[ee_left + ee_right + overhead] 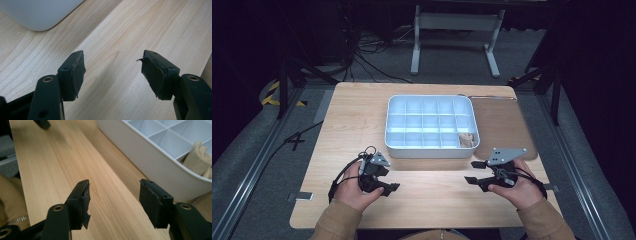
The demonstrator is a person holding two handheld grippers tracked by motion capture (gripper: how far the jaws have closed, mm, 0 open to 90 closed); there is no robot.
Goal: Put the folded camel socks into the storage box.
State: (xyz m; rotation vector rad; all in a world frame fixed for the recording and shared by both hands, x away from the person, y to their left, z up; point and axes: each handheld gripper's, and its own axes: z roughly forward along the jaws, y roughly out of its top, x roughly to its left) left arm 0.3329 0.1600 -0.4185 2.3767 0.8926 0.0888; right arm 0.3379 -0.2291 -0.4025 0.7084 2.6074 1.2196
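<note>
A white divided tray point(430, 148) sits in the middle of the wooden table point(352, 115). A beige folded cloth piece point(467, 139) lies in its near right compartment; the right gripper view shows that cloth point(198, 157) just inside the tray wall point(155, 167). My left gripper point(388, 189) rests low over the table near the front left, open, with bare wood between its jaws point(112, 72). My right gripper point(474, 172) is held in front of the tray's near right corner, open and empty, pointing left across the table point(113, 200).
A brown mat point(504, 125) lies to the right of the tray. A corner of the tray point(37, 15) shows beyond the left jaws. A white stand point(457, 35) and cables lie on the floor behind the table. Metal rails run along both sides.
</note>
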